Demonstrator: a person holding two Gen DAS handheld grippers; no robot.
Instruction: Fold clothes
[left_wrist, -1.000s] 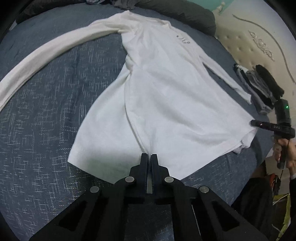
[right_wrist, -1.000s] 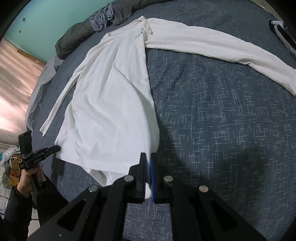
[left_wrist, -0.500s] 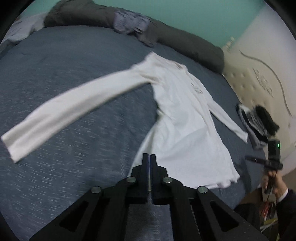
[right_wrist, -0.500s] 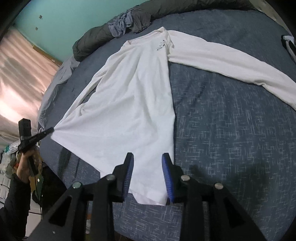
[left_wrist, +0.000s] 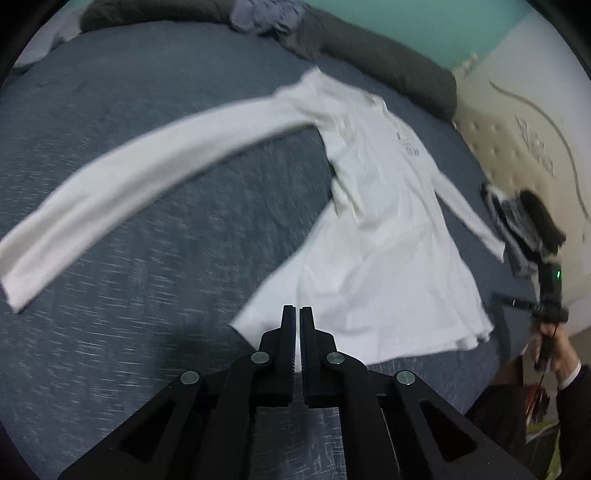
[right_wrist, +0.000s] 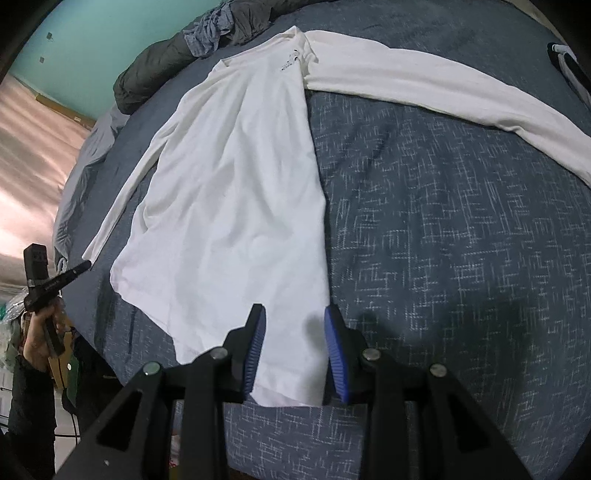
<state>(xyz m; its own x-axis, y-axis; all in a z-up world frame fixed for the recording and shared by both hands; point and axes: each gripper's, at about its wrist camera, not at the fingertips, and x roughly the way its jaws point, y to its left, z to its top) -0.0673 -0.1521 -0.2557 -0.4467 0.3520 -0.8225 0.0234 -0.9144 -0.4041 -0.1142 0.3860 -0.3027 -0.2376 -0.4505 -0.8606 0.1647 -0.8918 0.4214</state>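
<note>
A white long-sleeved shirt (left_wrist: 388, 240) lies flat on the blue bedcover (left_wrist: 147, 314), collar at the far end. One sleeve (left_wrist: 147, 170) is stretched out sideways. My left gripper (left_wrist: 297, 310) hovers short of the hem's left corner; its jaws are a sliver apart and opening, with nothing between them. In the right wrist view the shirt (right_wrist: 236, 184) runs away from me. My right gripper (right_wrist: 293, 314) stands open over the hem's right corner, its blue pads (right_wrist: 334, 354) not pressing the cloth.
Dark grey bedding (left_wrist: 388, 62) and a crumpled grey-blue garment (right_wrist: 207, 26) lie at the head of the bed. A stack of dark folded clothes (left_wrist: 532, 221) sits by the cream headboard (left_wrist: 535, 147). The bed's near edge runs just below the hem.
The right gripper opened and let go of the hem corner, which now lies flat. The left gripper drew back from the hem and swung left, so the outstretched sleeve came into view.
</note>
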